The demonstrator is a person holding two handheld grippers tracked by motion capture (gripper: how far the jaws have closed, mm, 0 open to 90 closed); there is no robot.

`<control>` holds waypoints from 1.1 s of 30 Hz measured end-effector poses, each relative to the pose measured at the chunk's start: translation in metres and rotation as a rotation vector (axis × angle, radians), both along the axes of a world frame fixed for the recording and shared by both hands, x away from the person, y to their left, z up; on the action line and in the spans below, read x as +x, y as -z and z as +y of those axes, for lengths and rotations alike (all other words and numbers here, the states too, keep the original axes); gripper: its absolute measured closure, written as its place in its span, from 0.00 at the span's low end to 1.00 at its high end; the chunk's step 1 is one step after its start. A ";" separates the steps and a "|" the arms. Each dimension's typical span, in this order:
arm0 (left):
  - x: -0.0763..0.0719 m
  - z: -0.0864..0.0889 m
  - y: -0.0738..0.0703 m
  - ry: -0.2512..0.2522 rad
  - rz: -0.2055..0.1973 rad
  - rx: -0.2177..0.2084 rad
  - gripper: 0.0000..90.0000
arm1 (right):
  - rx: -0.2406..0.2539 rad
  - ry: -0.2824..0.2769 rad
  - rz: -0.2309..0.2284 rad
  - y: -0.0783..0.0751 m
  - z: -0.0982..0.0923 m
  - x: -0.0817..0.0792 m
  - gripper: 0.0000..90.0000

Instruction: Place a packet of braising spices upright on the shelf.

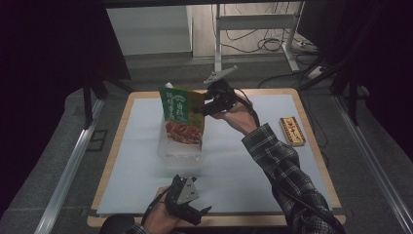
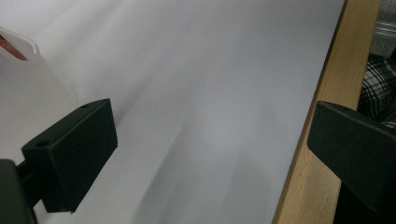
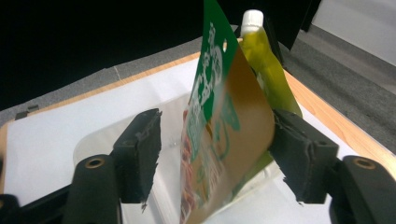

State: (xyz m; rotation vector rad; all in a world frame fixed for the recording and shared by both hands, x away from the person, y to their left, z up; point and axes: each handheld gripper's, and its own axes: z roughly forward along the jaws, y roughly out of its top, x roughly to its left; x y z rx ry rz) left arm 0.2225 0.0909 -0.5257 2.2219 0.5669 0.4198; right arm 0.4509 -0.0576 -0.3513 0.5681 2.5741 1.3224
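One wooden table (image 1: 311, 131) is sitting in the middle of the high view, and one big white sheet (image 1: 272, 161) is lying on top of it. One clear box (image 1: 179, 151) is resting on the sheet near the middle of the picture. One green packet (image 1: 181, 117) with red food on the front is standing up in the box, leaning a little. In the right gripper view, one yellow-green pouch (image 3: 266, 60) with a white cap is standing right behind the packet, in the upper middle of the picture. There are two grippers. The right gripper (image 1: 200, 110) is reaching in from the right, just above the middle of the high view, and its two black jaws are spread wide with the green packet sitting between them; one jaw looks very close to the packet, but I cannot tell if it is touching. The left gripper (image 1: 202, 210) is waiting at the bottom middle, near the table's edge, with its jaws open wide and holding nothing. One small yellow and red box (image 1: 292, 130) is lying by itself at the right side of the table.
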 end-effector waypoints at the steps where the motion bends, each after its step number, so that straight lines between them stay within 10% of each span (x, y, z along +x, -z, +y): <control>1: 0.000 0.000 0.000 0.000 0.000 0.000 0.02 | -0.002 0.001 -0.005 0.000 -0.001 0.000 0.37; 33: 0.001 0.002 -0.001 -0.008 0.002 -0.043 0.01 | 0.030 0.009 0.017 0.028 -0.049 -0.013 0.11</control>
